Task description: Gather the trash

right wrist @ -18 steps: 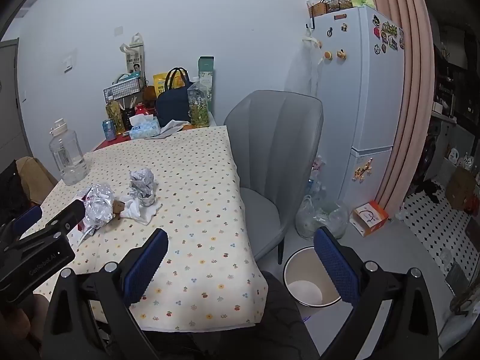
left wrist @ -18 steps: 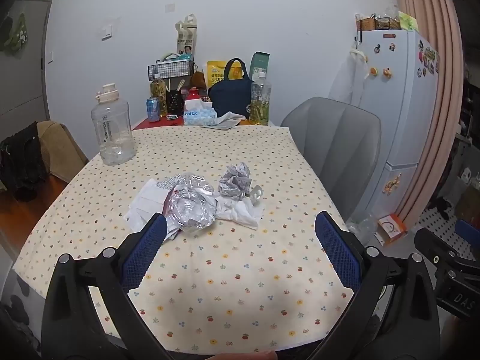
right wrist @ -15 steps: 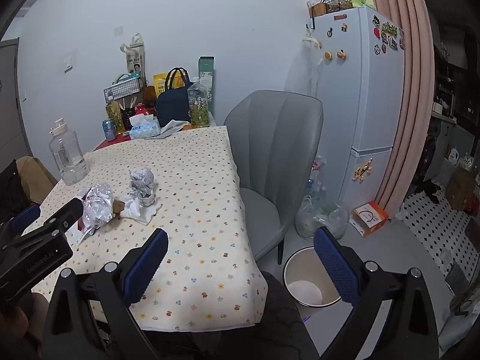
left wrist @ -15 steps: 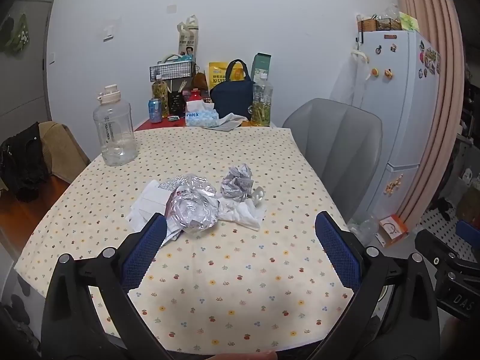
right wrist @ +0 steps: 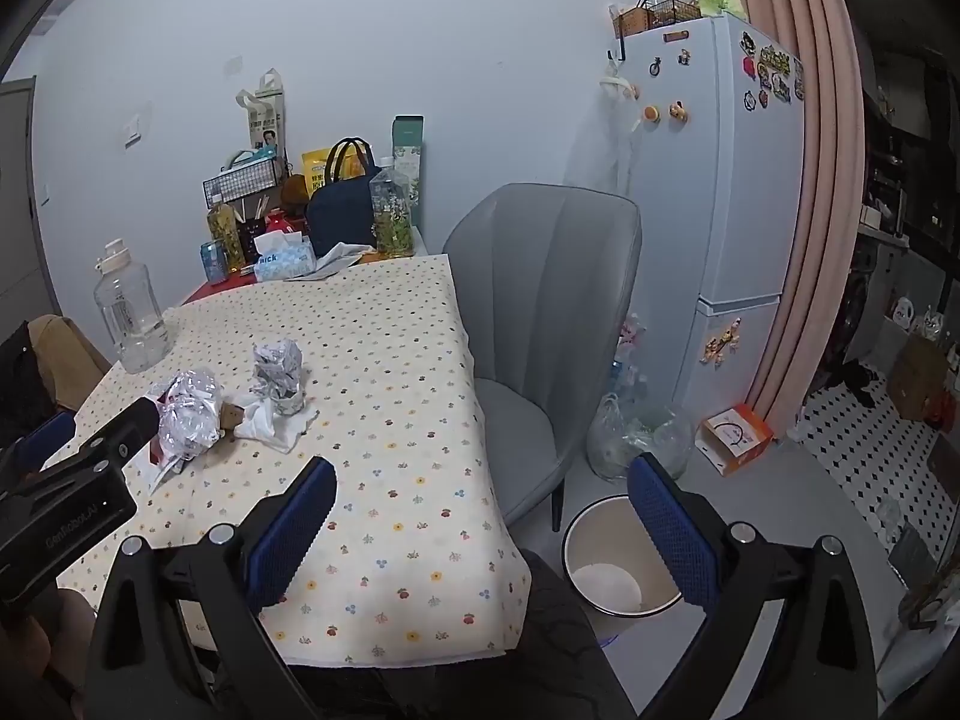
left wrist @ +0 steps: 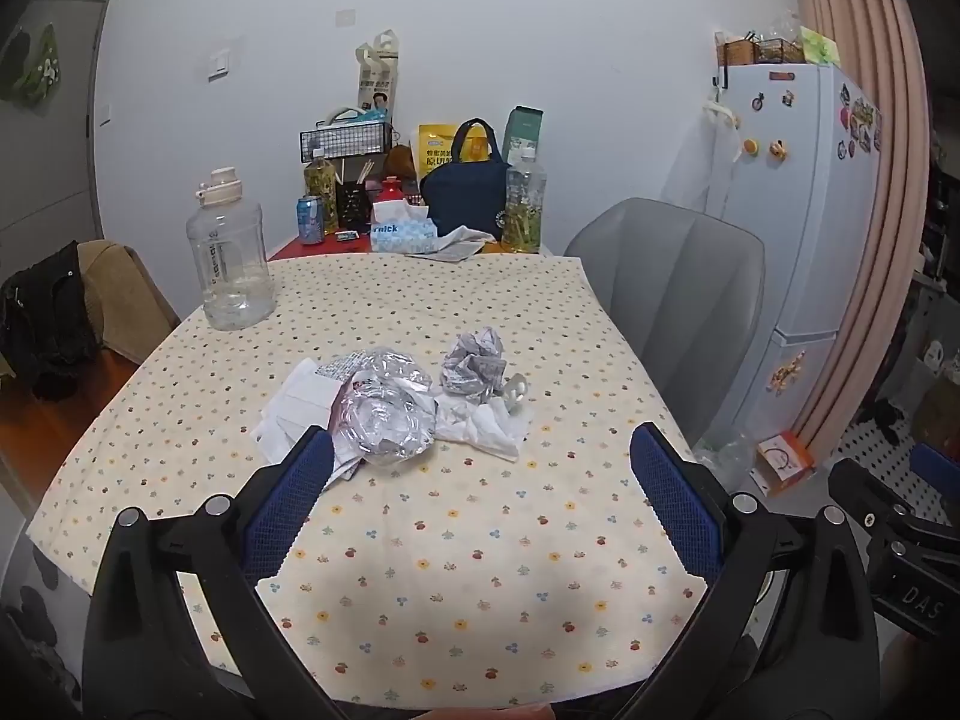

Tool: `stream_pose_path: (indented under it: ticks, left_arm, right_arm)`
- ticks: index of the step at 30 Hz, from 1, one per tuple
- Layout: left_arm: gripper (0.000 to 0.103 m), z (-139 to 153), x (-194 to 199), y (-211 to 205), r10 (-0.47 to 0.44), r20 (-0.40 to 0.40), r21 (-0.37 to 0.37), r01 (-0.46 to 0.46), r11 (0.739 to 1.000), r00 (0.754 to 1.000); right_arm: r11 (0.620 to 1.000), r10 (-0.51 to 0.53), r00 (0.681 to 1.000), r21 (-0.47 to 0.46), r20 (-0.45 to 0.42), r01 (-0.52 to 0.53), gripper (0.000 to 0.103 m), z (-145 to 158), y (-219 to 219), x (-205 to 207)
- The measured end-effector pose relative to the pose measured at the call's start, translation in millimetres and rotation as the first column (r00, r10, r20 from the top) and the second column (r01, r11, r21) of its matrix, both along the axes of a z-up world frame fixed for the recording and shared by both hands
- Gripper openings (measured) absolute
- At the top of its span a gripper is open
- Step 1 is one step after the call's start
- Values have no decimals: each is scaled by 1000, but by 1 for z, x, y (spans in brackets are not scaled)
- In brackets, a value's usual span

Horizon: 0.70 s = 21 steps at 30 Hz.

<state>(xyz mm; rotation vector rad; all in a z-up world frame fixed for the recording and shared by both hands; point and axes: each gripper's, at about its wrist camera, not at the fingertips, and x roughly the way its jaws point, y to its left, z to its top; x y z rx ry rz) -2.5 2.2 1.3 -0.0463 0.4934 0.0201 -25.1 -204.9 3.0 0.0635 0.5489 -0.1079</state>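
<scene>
Trash heaped mid-table, both grippers spread wide and empty.

The left gripper (left wrist: pixel 480 486) and right gripper (right wrist: pixel 483 510), with blue textured pads, hover above the near edge of the floral cloth (left wrist: pixel 456 570). Crinkled foil (left wrist: pixel 384 414), a crumpled paper ball (left wrist: pixel 474 360) and limp white tissue (left wrist: pixel 486 426) touch in one pile; a round bin (right wrist: pixel 618 558) stands on the floor beside the grey chair (right wrist: pixel 552 312).

left gripper (left wrist: pixel 480 495): jaws spread wide, holding nothing | right gripper (right wrist: pixel 483 525): jaws spread wide, holding nothing, to the left one's right
</scene>
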Motion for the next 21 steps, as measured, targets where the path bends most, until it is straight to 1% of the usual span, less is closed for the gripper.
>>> stream_pose_path:
  ticks: [14, 21]
  left_arm:
    - [98, 2, -4, -1, 6, 7, -5, -6, 1000, 1000]
    - [98, -1, -3, -2, 5, 0, -3, -5, 1000, 1000]
  right_arm:
    - [1000, -3, 1000, -8, 3, 3, 95, -4, 0, 1]
    - [1000, -2, 1000, -14, 1, 2, 95, -4, 1, 1]
